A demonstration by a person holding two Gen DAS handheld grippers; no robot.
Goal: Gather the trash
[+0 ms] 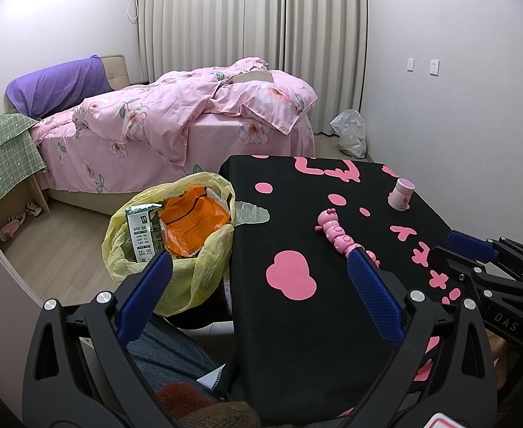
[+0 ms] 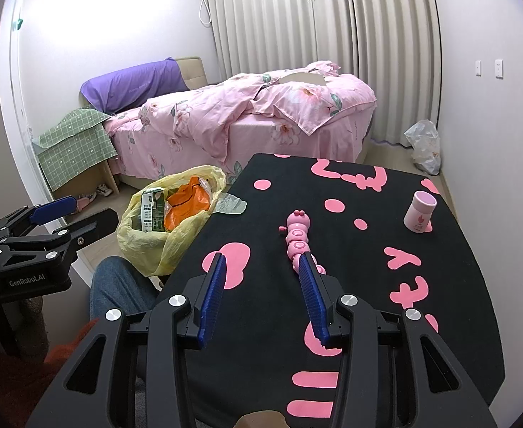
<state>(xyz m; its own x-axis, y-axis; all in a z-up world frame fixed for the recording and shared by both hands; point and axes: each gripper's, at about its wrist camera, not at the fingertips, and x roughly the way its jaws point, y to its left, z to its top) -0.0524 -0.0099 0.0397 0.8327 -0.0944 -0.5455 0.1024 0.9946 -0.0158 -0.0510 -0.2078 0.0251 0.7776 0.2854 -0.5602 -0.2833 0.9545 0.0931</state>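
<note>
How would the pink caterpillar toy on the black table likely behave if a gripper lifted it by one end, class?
The pink caterpillar toy looks built of linked round segments, so it would probably sag or bend rather than stay stiff. Its glossy plastic may slip between the pads. It seems small and hollow, so likely light, and its rounded body could roll on the table if nudged.

The pink caterpillar toy (image 2: pixel 298 239) has its tail hidden behind the right tongs' (image 2: pixel 263 267) right finger; the milk carton (image 1: pixel 143 232) print is unreadable.
</note>
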